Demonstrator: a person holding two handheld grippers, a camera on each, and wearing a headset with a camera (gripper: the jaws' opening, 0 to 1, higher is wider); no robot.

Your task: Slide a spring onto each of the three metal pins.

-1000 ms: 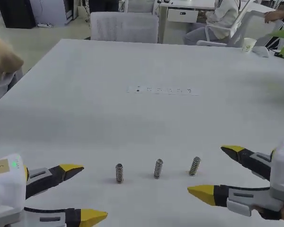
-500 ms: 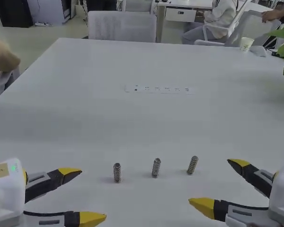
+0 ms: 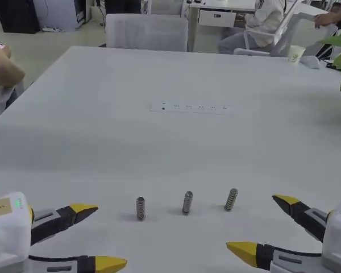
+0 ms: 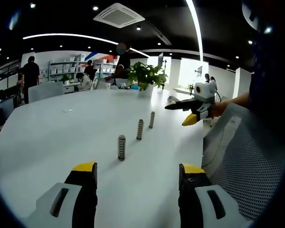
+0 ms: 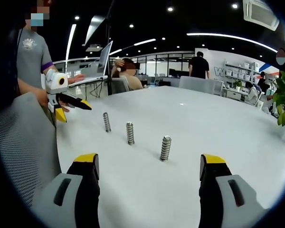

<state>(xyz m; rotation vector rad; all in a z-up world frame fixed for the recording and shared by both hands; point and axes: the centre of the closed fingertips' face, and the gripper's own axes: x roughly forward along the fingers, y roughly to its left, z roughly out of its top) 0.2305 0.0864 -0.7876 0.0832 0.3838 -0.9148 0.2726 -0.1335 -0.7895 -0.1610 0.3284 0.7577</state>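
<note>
Jaws of my yellow-tipped left gripper and right gripper are spread wide, both empty. Ahead, between them, near the white desk's near edge: three grey coiled steel springs in a row, axes vertical, presumably already sleeving their pins. The rightmost spring lies nearest the right gripper.

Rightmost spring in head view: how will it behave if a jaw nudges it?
Probably tips easily: the rightmost spring stands tall and narrow on the table, leaning slightly. Once down, its round coils would likely roll. Coils may flex if squeezed.
</note>
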